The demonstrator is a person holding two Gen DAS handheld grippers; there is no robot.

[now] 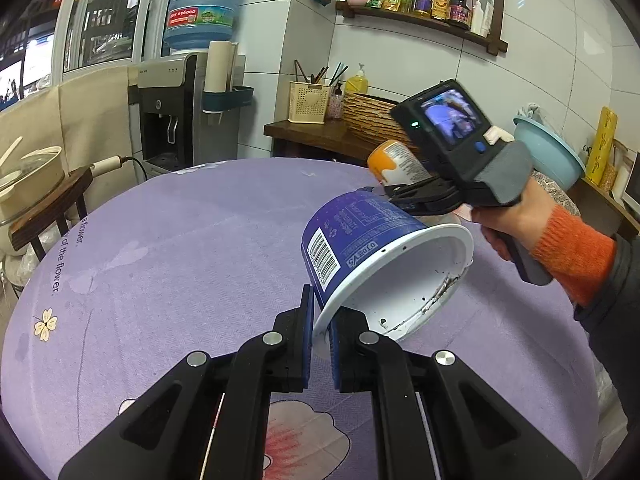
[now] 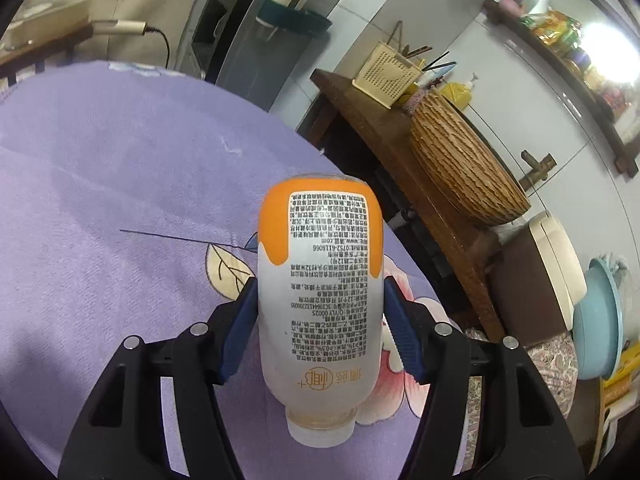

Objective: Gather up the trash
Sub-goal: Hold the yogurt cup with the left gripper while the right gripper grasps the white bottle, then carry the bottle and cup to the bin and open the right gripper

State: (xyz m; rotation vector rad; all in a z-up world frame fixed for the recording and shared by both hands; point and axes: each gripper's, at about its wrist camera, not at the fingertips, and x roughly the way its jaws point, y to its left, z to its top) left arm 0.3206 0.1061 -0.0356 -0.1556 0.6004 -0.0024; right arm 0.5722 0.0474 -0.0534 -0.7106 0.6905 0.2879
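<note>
- The left gripper (image 1: 320, 340) is seen at the near edge of the left wrist view, its blue pads clamped on the white rim of a blue paper cup (image 1: 360, 256).
- The cup is held tilted above the purple tablecloth (image 1: 180, 248), its white inside turned to the near right and its barcode facing left.
- Dark specks and a grey smear are visible on the inner wall of the cup.
- The right gripper (image 2: 320, 312) is closed around an orange-and-white plastic bottle (image 2: 320, 280), one blue pad pressed to each side of the body.
- The bottle is held with its white cap toward the camera and its orange base pointing away, the printed label facing up.
- In the left wrist view, the right gripper is seen just beyond the cup to the right, held by a hand (image 1: 504, 220) in an orange sleeve (image 1: 572, 256).
- A water dispenser (image 1: 172, 112) stands at the far left past the table.
- A brown woven basket (image 2: 464, 168) rests on a dark wooden counter (image 2: 360, 128) at the far right.
</note>
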